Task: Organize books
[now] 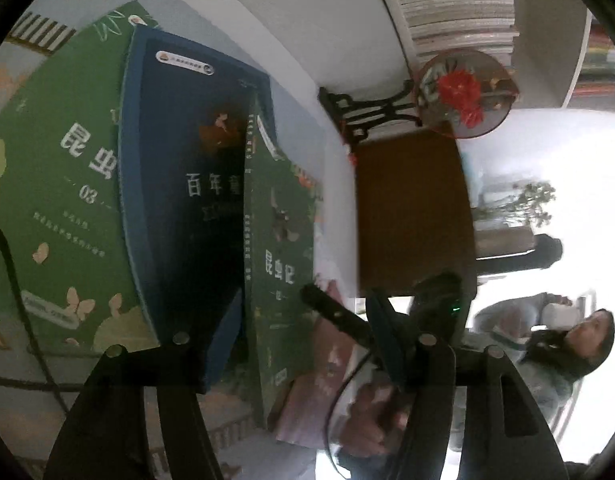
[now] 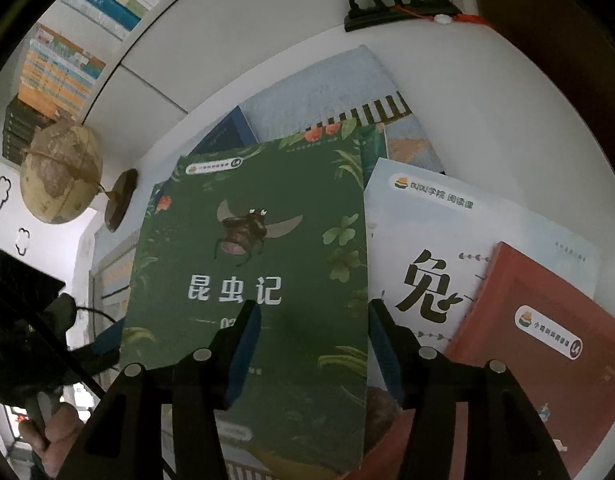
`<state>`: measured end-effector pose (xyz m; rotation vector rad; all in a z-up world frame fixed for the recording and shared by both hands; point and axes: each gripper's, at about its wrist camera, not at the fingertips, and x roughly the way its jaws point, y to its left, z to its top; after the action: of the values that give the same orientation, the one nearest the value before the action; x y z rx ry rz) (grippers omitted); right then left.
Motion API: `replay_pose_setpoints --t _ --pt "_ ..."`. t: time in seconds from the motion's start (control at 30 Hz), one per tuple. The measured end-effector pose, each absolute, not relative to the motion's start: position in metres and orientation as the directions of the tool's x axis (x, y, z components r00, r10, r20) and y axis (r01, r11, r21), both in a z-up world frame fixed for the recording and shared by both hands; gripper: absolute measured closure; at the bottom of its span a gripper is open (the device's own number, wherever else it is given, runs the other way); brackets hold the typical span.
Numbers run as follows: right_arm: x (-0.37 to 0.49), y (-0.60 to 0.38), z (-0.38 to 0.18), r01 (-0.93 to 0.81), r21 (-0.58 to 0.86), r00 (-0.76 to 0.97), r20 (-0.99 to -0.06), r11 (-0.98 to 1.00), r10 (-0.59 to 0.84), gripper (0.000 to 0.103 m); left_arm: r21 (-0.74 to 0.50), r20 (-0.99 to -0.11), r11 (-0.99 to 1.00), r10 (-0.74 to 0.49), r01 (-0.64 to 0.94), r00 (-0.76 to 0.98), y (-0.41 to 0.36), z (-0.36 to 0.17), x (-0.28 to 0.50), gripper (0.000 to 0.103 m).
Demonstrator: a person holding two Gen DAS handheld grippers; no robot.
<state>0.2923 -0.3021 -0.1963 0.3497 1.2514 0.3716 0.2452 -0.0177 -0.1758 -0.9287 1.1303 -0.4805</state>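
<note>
A green book with a beetle on its cover (image 2: 267,240) stands tilted up off the pile, its cover facing the right wrist view. My right gripper (image 2: 312,308) is open: its left pad (image 2: 245,344) lies against the cover and its right pad (image 2: 383,344) sits just past the book's right edge. In the left wrist view the same green book (image 1: 279,240) shows nearly edge-on between the jaws of my open left gripper (image 1: 304,296), whose left pad (image 1: 227,340) is by the spine. Behind it lie a dark blue book (image 1: 179,200) and a green "03" book (image 1: 59,200).
A white book with a large black character (image 2: 427,248) and a red book (image 2: 547,340) lie to the right on the white table (image 2: 267,52). A globe (image 2: 61,174), a black stand (image 2: 399,4), full bookshelves (image 1: 455,0) and a person (image 1: 567,340) are around.
</note>
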Motion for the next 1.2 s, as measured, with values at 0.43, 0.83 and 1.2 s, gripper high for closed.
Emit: replay_pose_setpoints --t 0.43,0.83,1.2 --pt "0.285 -0.304 -0.193 -0.025 0.526 0.229 -0.824 0.850 0.517 0.049 -0.747 -0.655 0.648 -0.679 -0.148 0.332 -0.055 -0.184 0.233 0.094" --pt "0.271 -0.322 -0.205 0.109 0.747 0.130 -0.665 0.656 0.735 0.032 -0.902 -0.419 0.329 -0.826 -0.281 0.378 -0.032 -0.190 0.231 0.094" --pt "0.259 -0.317 -0.198 0.054 0.764 0.190 -0.640 0.643 0.744 0.072 -0.756 -0.652 0.620 -0.686 -0.209 0.323 -0.045 -0.177 0.228 0.091"
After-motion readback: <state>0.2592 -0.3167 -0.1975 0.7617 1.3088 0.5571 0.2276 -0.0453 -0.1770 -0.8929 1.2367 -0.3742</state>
